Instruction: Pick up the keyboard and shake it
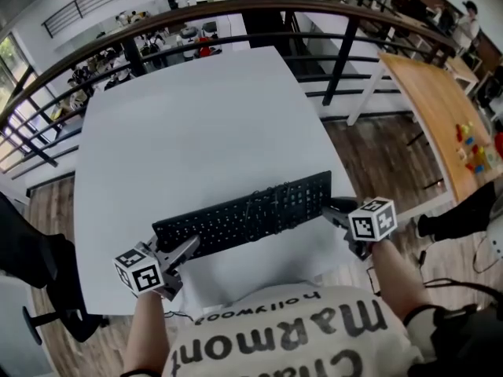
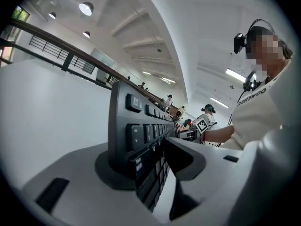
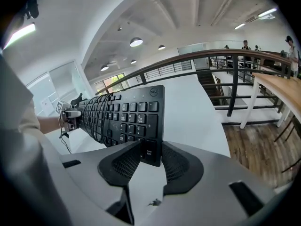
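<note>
A black keyboard (image 1: 244, 214) stretches across the near part of the white table (image 1: 196, 116), low over it or resting on it; I cannot tell which. My left gripper (image 1: 187, 250) is at its left end. In the left gripper view the keyboard (image 2: 141, 126) stands between the jaws of the left gripper (image 2: 150, 157), its back against one pad and a slight gap at the other. My right gripper (image 1: 334, 209) is at the right end. In the right gripper view the right gripper (image 3: 150, 161) has both pads pressed on the keyboard's (image 3: 127, 114) corner.
A dark railing (image 1: 157, 22) curves behind the table's far edge. A wooden table (image 1: 440, 108) with small coloured toys stands at the right. A dark chair base (image 1: 47, 320) sits at the left, and someone's dark shoe (image 1: 456, 222) rests on the floor at the right.
</note>
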The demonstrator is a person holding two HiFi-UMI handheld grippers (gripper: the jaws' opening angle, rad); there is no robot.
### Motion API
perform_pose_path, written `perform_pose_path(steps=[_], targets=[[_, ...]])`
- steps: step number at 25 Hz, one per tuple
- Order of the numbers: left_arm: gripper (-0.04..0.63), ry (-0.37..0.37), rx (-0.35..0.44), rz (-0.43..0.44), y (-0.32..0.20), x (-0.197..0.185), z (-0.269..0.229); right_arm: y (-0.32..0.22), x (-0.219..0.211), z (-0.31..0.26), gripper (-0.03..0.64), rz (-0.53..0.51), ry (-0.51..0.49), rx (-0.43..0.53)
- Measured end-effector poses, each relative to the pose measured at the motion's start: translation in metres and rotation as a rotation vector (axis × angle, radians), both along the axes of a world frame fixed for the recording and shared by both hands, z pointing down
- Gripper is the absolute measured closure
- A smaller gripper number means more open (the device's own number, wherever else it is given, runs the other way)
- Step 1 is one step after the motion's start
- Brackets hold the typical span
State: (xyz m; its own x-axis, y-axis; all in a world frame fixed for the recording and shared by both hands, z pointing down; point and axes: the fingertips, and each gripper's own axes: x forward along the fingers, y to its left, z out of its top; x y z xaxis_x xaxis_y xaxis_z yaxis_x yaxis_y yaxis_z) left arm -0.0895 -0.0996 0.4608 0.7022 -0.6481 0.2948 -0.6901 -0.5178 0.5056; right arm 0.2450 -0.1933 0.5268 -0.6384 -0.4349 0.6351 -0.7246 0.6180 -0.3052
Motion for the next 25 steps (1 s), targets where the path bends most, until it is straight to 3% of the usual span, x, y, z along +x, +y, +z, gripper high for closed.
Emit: perform_pose_path(steps=[13,25], targets=[[0.394,0.006,-0.148,-0.035,0.008,-0.001,0.042,0.023,0.003,0.046,0.465,-0.003,0.043,-0.159],[0.376,0.080,-0.264,-0.096,0.012,0.000,0.073,0.026,0.009,0.052,0.465,0.007,0.057,-0.205]])
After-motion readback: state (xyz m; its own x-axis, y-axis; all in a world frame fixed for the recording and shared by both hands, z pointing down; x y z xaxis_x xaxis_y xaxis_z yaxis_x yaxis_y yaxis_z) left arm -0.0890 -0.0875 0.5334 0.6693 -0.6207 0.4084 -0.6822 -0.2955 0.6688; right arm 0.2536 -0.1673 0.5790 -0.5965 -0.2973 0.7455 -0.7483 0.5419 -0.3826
